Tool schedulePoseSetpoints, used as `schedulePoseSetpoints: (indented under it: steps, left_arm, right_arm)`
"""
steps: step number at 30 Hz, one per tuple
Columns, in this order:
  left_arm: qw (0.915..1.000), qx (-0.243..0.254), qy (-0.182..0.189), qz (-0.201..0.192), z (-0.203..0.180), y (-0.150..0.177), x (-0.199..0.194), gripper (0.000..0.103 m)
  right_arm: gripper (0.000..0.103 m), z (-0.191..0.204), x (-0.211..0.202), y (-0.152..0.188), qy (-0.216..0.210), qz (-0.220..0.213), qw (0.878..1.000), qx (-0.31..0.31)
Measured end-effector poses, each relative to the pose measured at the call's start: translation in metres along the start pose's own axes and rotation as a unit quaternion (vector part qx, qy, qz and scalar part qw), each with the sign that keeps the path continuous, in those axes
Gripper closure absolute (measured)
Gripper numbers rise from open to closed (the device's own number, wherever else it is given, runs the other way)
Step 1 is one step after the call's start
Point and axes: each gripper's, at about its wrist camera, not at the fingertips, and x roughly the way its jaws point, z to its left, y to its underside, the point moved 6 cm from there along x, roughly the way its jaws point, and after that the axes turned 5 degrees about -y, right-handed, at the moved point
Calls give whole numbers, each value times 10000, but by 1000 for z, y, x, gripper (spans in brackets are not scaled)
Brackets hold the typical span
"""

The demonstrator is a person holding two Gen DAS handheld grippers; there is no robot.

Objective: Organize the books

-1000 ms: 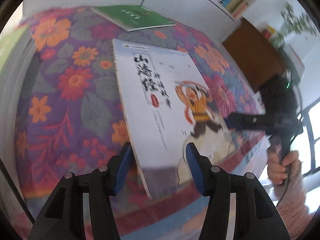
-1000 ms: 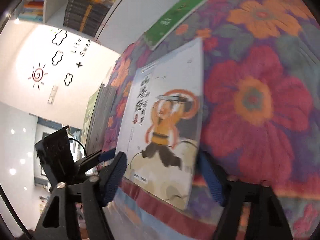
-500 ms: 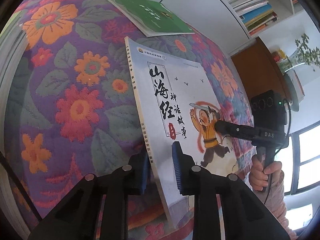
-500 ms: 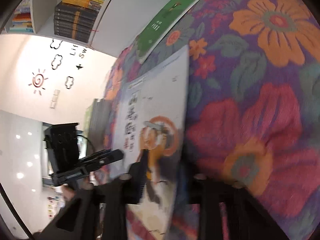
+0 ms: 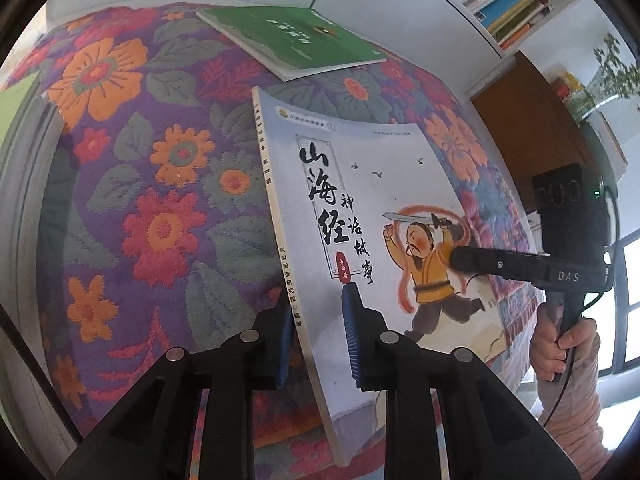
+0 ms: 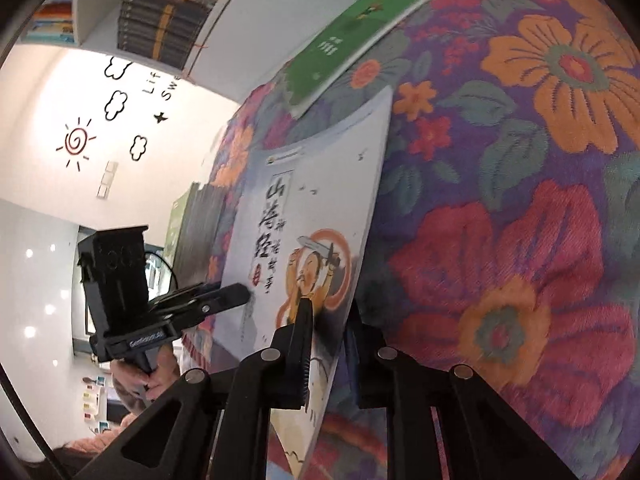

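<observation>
A thin white picture book (image 5: 360,208) with black Chinese title and a cartoon warrior is lifted off the floral tablecloth (image 5: 132,184), tilted on edge. My left gripper (image 5: 316,316) is shut on its spine side. My right gripper (image 6: 326,332) is shut on its opposite edge; the book (image 6: 304,216) shows in the right wrist view too. Each gripper appears in the other's view, the right one (image 5: 460,258) and the left one (image 6: 240,294). A green book (image 5: 296,38) lies flat on the cloth beyond, also seen in the right wrist view (image 6: 356,28).
A stack of books (image 6: 200,228) lies at the table's left edge. Wall shelves hold rows of books (image 5: 496,0) (image 6: 164,20). A brown cabinet (image 5: 532,128) and a plant (image 5: 616,68) stand right of the table.
Both grippers have closed on the white book from opposite edges. The book has risen off the cloth and tilted up.
</observation>
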Motion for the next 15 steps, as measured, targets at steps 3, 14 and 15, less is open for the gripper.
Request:
schedulePoseSetpoints:
  steps: [3, 14, 15]
  left_arm:
    - [9998, 130, -103, -126, -7, -1, -6, 82]
    - [9985, 403, -131, -342, -21, 9, -34, 82]
    - [9984, 422, -130, -361, -22, 12, -37, 82]
  right_arm:
    - [88, 14, -2, 3, 177, -59, 9994, -301]
    - [87, 56, -15, 28, 282, -151, 9956, -876]
    - [87, 60, -16, 31, 310, -166, 9952, -909]
